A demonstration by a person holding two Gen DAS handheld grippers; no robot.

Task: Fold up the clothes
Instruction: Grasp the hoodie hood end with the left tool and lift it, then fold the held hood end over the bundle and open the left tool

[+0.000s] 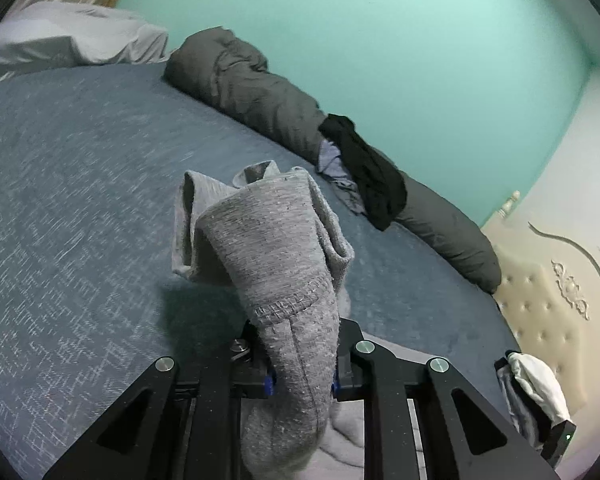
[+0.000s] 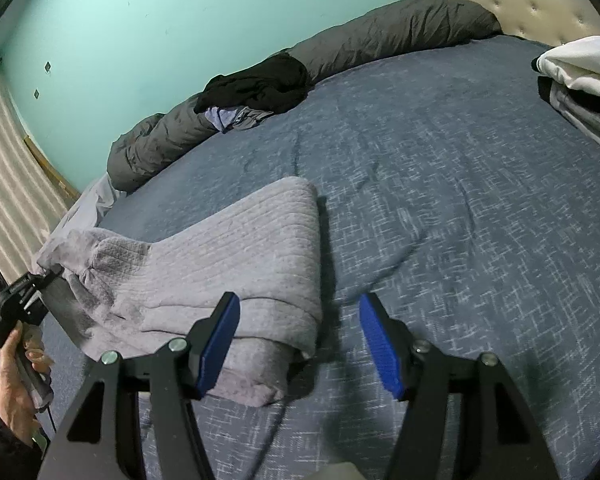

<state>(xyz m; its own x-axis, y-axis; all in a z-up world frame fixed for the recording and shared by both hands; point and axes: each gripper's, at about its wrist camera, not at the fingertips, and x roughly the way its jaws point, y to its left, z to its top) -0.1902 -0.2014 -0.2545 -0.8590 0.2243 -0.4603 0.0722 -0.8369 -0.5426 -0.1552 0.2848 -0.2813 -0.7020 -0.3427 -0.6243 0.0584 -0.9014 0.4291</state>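
A grey knitted garment (image 2: 236, 264) lies partly folded on the blue bedspread (image 2: 460, 240). My left gripper (image 1: 302, 376) is shut on a bunched hem of the grey garment (image 1: 276, 248), which stands up in front of the camera. In the right wrist view the left gripper (image 2: 50, 272) shows at the far left, held by a hand (image 2: 16, 376), pinching the garment's far end. My right gripper (image 2: 300, 344) hovers open over the garment's near right corner, with its blue pads (image 2: 218, 344) apart and nothing between them.
A rolled dark grey duvet (image 2: 380, 36) lies along the far bed edge by the teal wall, with black and lilac clothes (image 2: 256, 88) piled on it. A stack of folded clothes (image 2: 580, 76) sits at the right near the tufted headboard (image 1: 548, 312). A pillow (image 1: 68, 32) lies far left.
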